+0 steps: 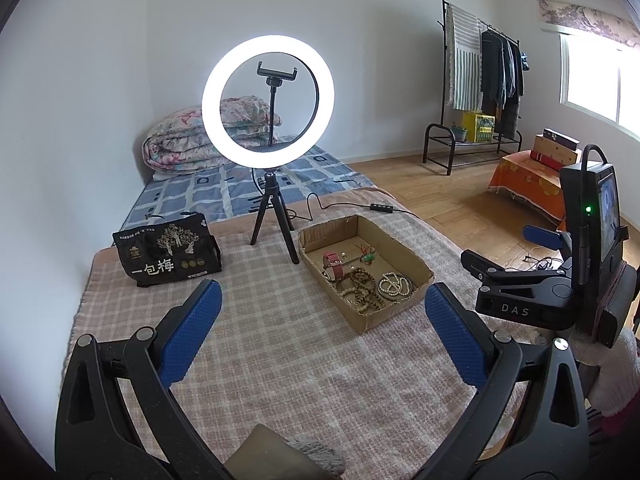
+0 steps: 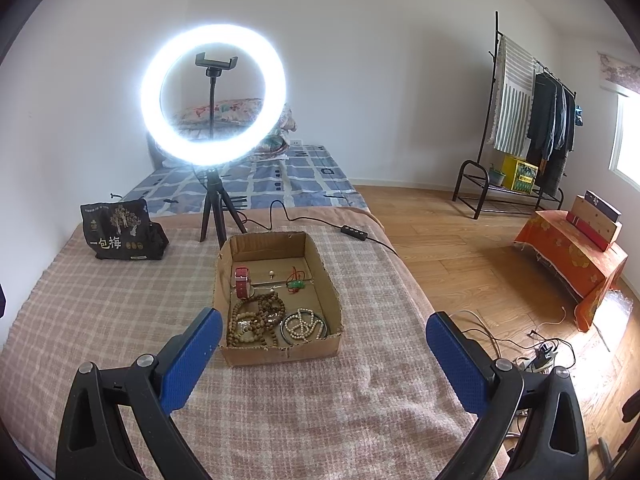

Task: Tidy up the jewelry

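Right gripper wide apart, jewelry box just ahead.

Small gold item in cardboard box too tiny to identify; window cut off.

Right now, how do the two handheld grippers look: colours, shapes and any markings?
Both are black plastic frames with silver rivets and two flat fingers covered in blue dotted pads. The left gripper shows these close up. The right gripper, seen from its side, carries white letters "DAS", a small screen unit with a green light and a black cable.
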`<action>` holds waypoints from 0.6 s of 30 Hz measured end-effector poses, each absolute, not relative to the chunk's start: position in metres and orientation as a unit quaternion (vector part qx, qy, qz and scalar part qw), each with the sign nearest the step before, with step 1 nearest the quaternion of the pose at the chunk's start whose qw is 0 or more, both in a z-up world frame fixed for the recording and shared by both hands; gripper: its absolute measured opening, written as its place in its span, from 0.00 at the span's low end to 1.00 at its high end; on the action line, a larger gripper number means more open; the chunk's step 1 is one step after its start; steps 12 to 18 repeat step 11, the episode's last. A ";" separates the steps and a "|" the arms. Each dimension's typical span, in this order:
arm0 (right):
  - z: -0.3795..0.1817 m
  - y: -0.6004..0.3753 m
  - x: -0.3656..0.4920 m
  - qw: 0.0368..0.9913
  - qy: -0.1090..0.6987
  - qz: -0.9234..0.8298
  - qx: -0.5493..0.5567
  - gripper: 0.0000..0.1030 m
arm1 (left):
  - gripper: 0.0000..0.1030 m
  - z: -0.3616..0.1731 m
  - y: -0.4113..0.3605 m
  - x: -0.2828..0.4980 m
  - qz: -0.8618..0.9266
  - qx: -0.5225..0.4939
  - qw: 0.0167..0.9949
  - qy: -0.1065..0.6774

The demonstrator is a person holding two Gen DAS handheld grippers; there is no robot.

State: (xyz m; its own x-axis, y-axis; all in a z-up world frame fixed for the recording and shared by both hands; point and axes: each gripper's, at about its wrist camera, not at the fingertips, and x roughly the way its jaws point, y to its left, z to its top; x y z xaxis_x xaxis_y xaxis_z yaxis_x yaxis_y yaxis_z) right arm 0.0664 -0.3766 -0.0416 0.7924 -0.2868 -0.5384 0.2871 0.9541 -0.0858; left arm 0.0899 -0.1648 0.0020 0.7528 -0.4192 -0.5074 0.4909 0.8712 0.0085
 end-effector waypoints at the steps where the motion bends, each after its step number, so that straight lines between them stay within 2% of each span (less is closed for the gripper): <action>1: -0.042 -0.377 0.067 0.947 0.285 -0.151 0.000 1.00 | 1.00 0.002 -0.165 0.090 -0.243 0.071 0.934 0.253; 18: -0.043 -0.375 0.067 0.946 0.286 -0.149 -0.001 1.00 | 1.00 0.000 -0.162 0.094 -0.236 0.070 0.937 0.248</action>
